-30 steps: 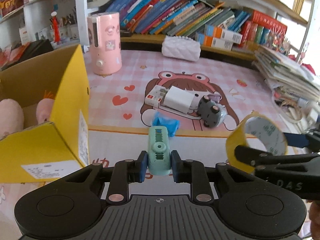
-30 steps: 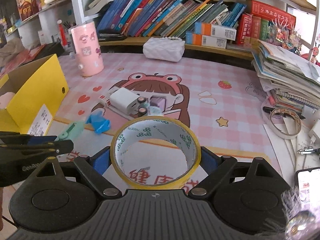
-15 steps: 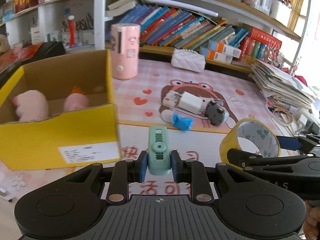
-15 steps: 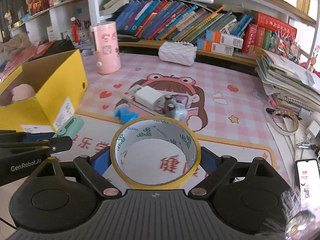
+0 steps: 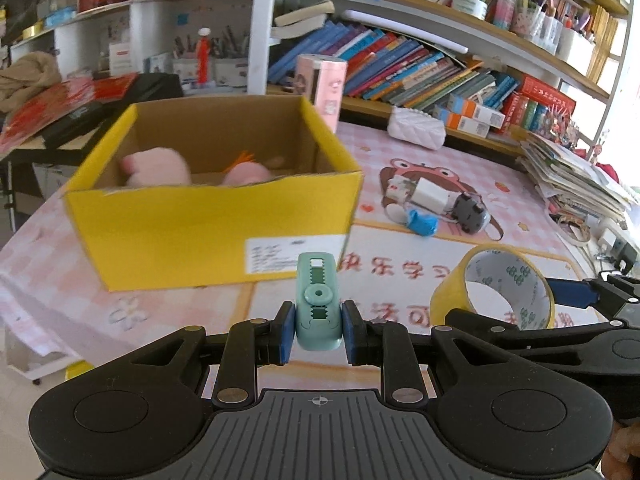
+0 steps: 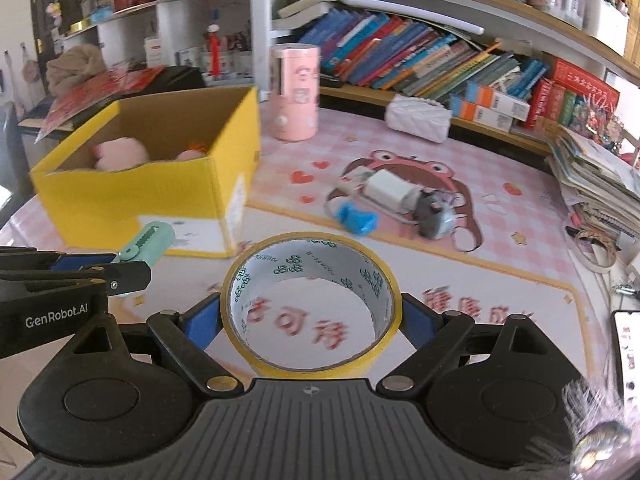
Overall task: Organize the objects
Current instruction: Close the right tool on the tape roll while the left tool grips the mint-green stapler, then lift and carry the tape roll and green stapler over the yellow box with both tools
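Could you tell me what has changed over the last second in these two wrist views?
Both grippers lifted and swung left toward the yellow box, whose open top with pink toys now shows. The left gripper still clamps the green clip; the right gripper still holds the tape roll. Table items stayed put.

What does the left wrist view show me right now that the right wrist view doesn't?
Left wrist only: the left claw head-on, shut on the green clip, and the label on the box's long side.
Right wrist only: the phone at the table's right edge, and the right claw squeezing the tape roll.
Both: the yellow box holding pink plush toys, the blue toy, the books.
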Demonstrator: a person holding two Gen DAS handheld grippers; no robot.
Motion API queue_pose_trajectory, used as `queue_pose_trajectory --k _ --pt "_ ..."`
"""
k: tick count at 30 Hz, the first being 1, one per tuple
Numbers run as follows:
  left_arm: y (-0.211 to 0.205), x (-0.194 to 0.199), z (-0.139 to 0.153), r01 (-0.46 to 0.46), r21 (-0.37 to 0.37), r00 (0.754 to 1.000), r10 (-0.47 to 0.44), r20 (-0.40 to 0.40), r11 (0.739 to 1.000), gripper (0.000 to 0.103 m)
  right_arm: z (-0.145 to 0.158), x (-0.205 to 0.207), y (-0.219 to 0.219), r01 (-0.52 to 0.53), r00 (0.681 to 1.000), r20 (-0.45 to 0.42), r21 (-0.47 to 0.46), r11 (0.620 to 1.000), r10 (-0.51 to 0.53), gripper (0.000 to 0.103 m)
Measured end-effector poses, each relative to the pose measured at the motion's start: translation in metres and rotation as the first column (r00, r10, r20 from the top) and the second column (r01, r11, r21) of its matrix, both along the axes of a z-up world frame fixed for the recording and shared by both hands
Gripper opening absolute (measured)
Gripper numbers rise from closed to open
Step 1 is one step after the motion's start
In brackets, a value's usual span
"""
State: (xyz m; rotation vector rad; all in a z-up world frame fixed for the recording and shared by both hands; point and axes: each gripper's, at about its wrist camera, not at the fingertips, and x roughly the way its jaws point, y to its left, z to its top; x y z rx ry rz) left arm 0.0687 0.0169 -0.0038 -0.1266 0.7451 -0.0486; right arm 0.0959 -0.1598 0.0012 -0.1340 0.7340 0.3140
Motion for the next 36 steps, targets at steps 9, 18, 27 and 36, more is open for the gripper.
queue_pose_trajectory --k 9,18,27,36 --pt "0.034 -0.040 0.004 -0.020 0.009 1.000 0.020 0.009 1.000 0.023 -0.001 -0.041 0.035 -0.020 1.000 -0.002 0.020 1.000 0.020 0.090" --pt "0.059 -0.066 0.007 -0.045 0.007 0.999 0.045 0.022 0.999 0.023 -0.001 -0.070 0.059 -0.034 0.999 -0.004 0.029 0.999 0.034 0.090" --pt "0.078 -0.082 0.013 -0.061 0.006 0.997 0.061 0.055 0.998 0.023 0.004 -0.086 0.077 -0.045 0.999 0.018 0.030 0.999 0.045 0.090" --pt "0.094 -0.089 0.018 -0.069 0.003 0.994 0.069 0.089 0.998 0.023 0.009 -0.093 0.094 -0.058 0.997 0.046 0.026 0.998 0.056 0.090"
